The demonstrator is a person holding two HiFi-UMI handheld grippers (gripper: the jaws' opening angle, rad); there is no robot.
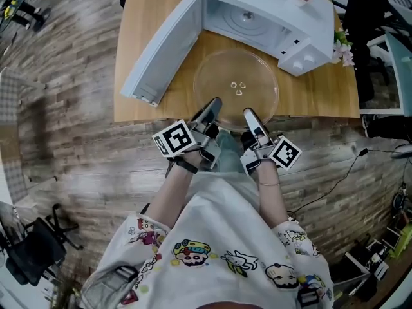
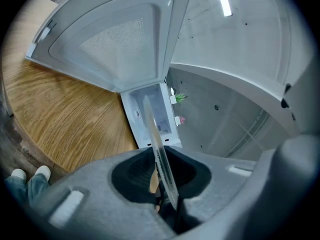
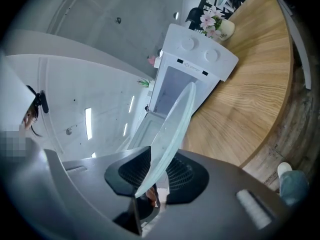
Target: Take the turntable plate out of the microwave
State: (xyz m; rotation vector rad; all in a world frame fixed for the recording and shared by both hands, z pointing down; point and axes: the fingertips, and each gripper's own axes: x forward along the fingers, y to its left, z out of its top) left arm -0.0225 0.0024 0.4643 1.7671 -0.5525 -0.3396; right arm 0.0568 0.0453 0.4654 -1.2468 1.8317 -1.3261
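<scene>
Turntable plate (image 1: pixel 236 89) | left tool (image 1: pixel 214 103), right tool (image 1: pixel 248 114) level, side by side | each clamping its near rim

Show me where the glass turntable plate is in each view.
Head view: turntable plate centre, just in front of the microwave.
Left gripper view: turntable plate edge-on, lower centre, between the jaws; microwave behind.
Right gripper view: turntable plate tilted, centre, between the jaws; microwave behind.
Shared landmark: the white microwave.

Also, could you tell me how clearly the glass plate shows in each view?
Head view: evenly lit, the turntable plate see-through over the wooden table. Left gripper view: heavy fisheye, plate edge-on, a thin sliver. Right gripper view: same bending, plate rim pale and slightly soft.
</scene>
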